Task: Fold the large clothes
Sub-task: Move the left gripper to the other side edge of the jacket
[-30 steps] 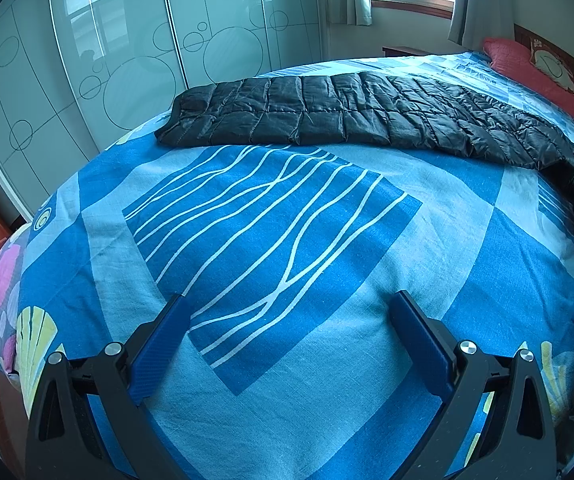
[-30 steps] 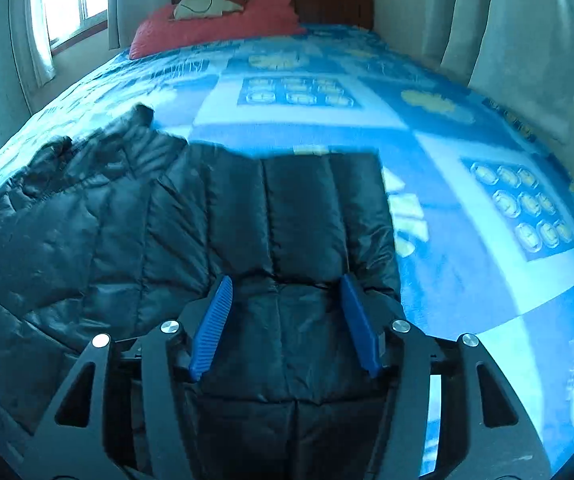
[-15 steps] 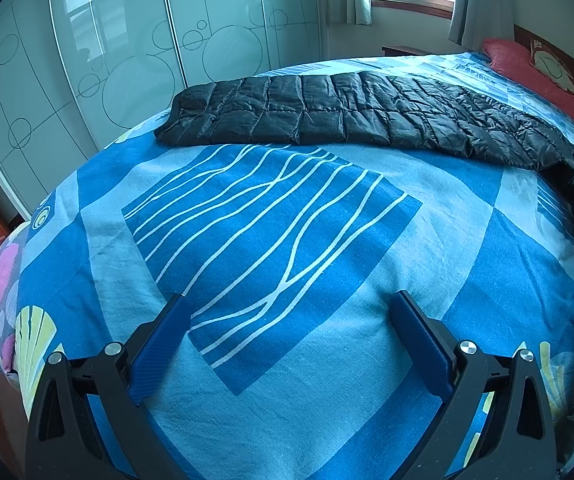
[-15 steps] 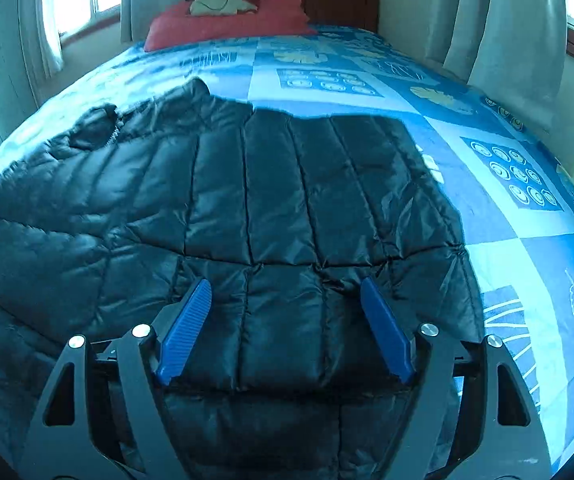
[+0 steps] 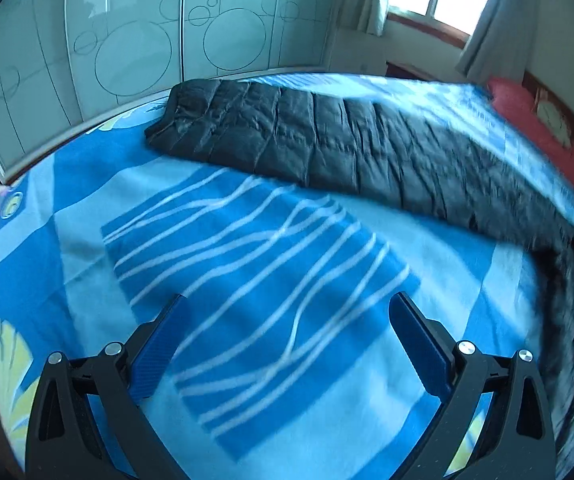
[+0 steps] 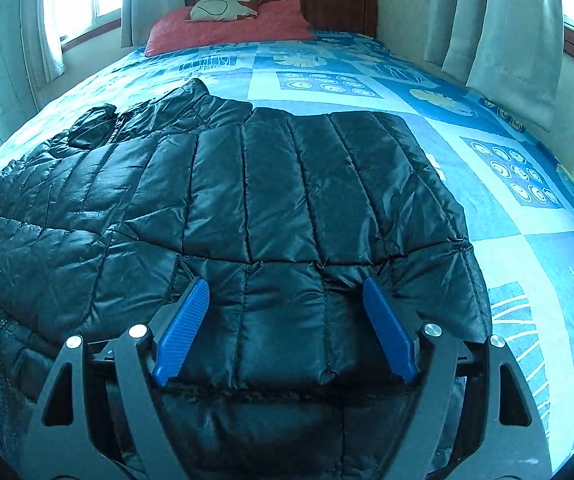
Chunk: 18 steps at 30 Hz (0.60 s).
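Note:
A black quilted puffer jacket lies spread flat on the blue patterned bed. My right gripper is open, its blue pads on either side of the jacket's near panel, close above it. In the left wrist view one long sleeve of the jacket stretches across the far side of the bed. My left gripper is open and empty over bare bedsheet, well short of the sleeve.
A red pillow with a cushion and a wooden headboard are at the bed's far end. Glass wardrobe doors stand beyond the bed's edge in the left view. Curtains and windows line the walls.
The right gripper has opened and let the folded jacket part drop flat, then drawn back. The left gripper has swung, its view now blurred, with the sleeve nearer the centre.

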Available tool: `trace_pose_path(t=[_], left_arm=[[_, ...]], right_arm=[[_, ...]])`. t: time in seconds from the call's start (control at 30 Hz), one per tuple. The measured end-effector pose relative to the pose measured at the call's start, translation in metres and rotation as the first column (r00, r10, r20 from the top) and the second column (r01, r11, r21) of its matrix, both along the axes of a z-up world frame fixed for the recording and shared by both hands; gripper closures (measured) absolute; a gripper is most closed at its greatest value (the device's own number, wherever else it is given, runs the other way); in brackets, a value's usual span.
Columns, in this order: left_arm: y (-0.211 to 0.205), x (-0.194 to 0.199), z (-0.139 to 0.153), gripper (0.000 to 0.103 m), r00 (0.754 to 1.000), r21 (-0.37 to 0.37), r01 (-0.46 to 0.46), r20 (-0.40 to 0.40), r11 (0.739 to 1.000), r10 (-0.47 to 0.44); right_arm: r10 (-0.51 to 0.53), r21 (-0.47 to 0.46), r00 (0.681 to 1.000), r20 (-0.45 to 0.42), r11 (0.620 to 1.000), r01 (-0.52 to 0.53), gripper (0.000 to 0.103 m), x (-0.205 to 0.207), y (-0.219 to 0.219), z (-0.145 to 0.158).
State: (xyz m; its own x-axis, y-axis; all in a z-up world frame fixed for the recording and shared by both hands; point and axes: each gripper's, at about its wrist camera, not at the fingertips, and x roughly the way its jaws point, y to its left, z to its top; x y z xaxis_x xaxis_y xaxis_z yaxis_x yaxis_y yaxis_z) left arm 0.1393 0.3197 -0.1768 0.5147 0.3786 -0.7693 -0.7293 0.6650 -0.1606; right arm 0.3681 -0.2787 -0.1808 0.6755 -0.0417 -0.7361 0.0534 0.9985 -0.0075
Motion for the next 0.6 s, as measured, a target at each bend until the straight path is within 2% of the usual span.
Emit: trace_pose_path(t=[0.13,0.27,0.4,0.6], left_arm=[[0.034,0.012,-0.004,0.004,0.994,-0.062,-0.028,0.101,0.998,0.034],[0.061,0.025,-0.008,0.004,0.985,-0.125,-0.028,0.166,0.992,0.049],[0.092,0.029,-0.008,0.004,0.963,-0.189,-0.047,0.253,0.981,0.095],[0.110,0.027,-0.006,0.005,0.928,-0.226,-0.082,0.339,0.971,0.157]], right_arm=[[0.001,-0.002,1.000,0.003,1.000,-0.001,0.024,-0.001,0.000,0.001],[0.001,-0.004,1.000,0.003,1.000,-0.001,0.024,-0.001,-0.001,0.001],[0.007,-0.002,1.000,0.005,1.000,-0.007,0.024,-0.001,-0.001,0.001],[0.007,-0.004,1.000,0.006,1.000,-0.007,0.024,-0.001,-0.002,0.001]])
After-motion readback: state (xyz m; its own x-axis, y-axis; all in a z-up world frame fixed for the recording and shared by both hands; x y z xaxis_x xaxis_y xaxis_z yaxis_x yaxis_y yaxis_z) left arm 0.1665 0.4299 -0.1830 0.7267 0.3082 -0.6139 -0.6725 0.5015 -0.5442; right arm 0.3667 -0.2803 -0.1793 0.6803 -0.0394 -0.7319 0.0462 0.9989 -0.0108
